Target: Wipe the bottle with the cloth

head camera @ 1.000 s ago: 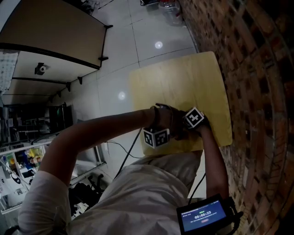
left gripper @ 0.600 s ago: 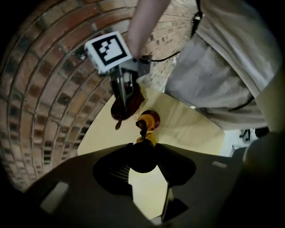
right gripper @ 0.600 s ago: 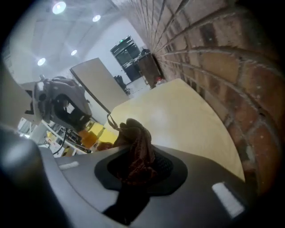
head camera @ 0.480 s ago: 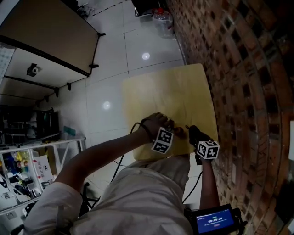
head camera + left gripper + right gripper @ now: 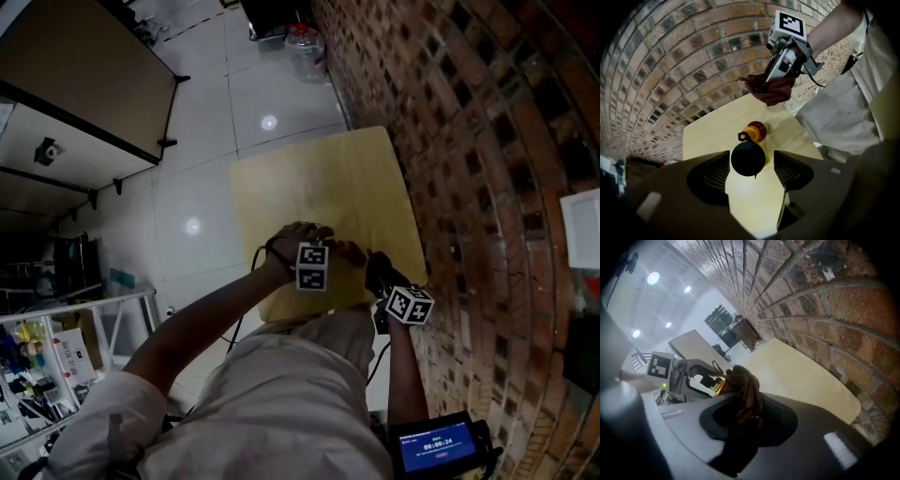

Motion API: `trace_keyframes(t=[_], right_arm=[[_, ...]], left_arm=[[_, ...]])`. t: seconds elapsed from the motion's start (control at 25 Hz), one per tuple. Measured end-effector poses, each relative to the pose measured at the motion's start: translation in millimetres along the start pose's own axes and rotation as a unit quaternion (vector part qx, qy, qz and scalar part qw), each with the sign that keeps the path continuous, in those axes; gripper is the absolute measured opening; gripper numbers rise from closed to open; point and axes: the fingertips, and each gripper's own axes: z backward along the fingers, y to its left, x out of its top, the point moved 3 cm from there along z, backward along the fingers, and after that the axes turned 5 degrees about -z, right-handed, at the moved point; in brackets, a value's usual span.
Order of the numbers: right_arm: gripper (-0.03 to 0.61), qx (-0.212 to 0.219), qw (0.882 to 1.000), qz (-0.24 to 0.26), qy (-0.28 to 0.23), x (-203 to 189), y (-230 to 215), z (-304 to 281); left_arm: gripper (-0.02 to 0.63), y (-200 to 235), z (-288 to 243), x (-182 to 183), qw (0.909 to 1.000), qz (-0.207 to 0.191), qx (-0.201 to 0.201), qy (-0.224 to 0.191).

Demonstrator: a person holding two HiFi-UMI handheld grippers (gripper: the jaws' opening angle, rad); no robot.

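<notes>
A bottle with a round black cap and a yellow body stands upright on the pale wooden table. My left gripper points down over it, and its jaws have just been opening. They now stand open on either side of the cap, with a gap on each side. My right gripper is shut on a bunched dark brown cloth. In the left gripper view that cloth hangs in the air above the table, clear of the bottle. In the head view the right gripper's marker cube is at the table's near right corner.
A small orange and red object sits on the table just beyond the bottle. A brick wall runs along the table's right side. A water jug stands on the tiled floor, with a desk at the left.
The right gripper has drawn away from the left one and risen toward the near right corner with the cloth. The left gripper's cube has rolled round.
</notes>
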Motion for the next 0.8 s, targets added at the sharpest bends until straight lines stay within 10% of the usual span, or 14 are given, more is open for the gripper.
trace_keyframes(t=[0.32, 0.6, 0.8], right_arm=[[0.081, 0.001, 1.0, -0.006, -0.027, 0.3, 15.8, 14.8], [0.081, 0.026, 0.996, 0.038, -0.078, 34.0, 56.2, 45.9], [0.083, 0.076, 0.986, 0.097, -0.11, 58.4, 99.9, 76.1]], left_arm=[[0.374, 1.4, 31.7, -6.9, 0.9796, 0.166, 0.026, -0.11], [0.351, -6.4, 92.6, -36.4, 0.921, 0.31, 0.106, -0.21], [0.176, -33.7, 147.0, -37.7, 0.8637, 0.378, 0.174, -0.284]])
